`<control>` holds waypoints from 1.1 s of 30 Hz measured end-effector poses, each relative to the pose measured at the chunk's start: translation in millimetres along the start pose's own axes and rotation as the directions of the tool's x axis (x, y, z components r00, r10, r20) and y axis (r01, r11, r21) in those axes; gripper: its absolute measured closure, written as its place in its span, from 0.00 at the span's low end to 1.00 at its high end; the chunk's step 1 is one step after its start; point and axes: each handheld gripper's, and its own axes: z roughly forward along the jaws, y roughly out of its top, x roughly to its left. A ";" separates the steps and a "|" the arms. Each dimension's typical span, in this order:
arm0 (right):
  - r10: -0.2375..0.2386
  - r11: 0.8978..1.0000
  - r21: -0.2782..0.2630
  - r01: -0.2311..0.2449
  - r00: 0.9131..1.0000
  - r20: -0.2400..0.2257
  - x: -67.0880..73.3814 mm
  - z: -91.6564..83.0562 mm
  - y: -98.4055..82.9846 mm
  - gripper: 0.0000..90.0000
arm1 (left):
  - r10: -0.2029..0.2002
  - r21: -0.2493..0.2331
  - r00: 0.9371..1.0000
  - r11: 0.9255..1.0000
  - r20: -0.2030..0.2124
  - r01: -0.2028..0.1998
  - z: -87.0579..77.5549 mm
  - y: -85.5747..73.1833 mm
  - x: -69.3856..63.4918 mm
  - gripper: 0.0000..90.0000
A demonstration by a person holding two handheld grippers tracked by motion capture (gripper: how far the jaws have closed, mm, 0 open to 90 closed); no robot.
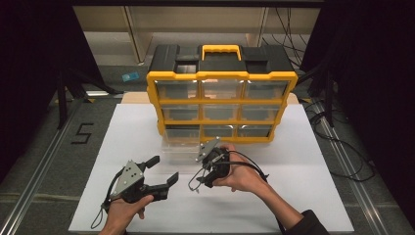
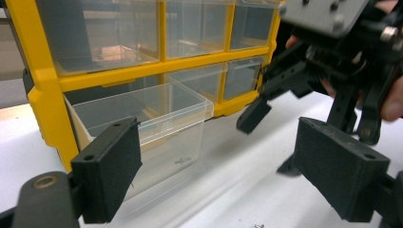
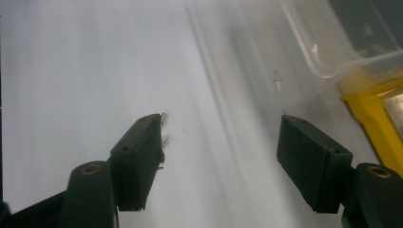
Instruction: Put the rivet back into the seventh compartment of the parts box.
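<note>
The right gripper [image 1: 204, 166] has its jaws spread wide with nothing clamped between them; in the right gripper view they point down at the white board [image 3: 71, 71], and a few tiny screws [image 3: 163, 127] lie on the board right at the tip of the left-hand jaw, too small and blurred to tell whether they touch it. Just past the jaws stands a clear plastic drawer [image 3: 328, 42], pulled out of the bottom left slot of the organizer, with one small screw [image 3: 278, 81] showing through its wall. The left gripper [image 1: 164, 169] also has its jaws wide apart and holds nothing; in the left gripper view the drawer [image 2: 142, 123] sits just ahead of the left-hand jaw, and the right gripper [image 2: 266, 102] hangs a little above the board to the drawer's right. The yellow and black organizer [image 1: 222, 100], with clear drawers in three rows, stands at the far side of the white board [image 1: 303, 166]. A hand holds each gripper.
</note>
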 end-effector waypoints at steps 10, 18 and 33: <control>-0.016 0.995 0.094 0.024 0.996 -0.084 15.1 30.0 -1.8 0.48 | 0.005 -0.001 1.000 1.000 -0.001 -0.005 -0.7 0.5 0.0 0.18; -0.007 0.991 0.128 0.023 0.993 -0.122 18.6 45.1 -3.5 0.59 | 0.005 -0.001 1.000 1.000 0.000 -0.005 -0.8 0.5 0.1 0.18; -0.051 0.982 0.175 0.076 0.989 -0.140 22.3 55.7 -7.6 0.92 | 0.006 -0.002 1.000 1.000 0.003 -0.006 -1.2 0.8 -0.1 0.18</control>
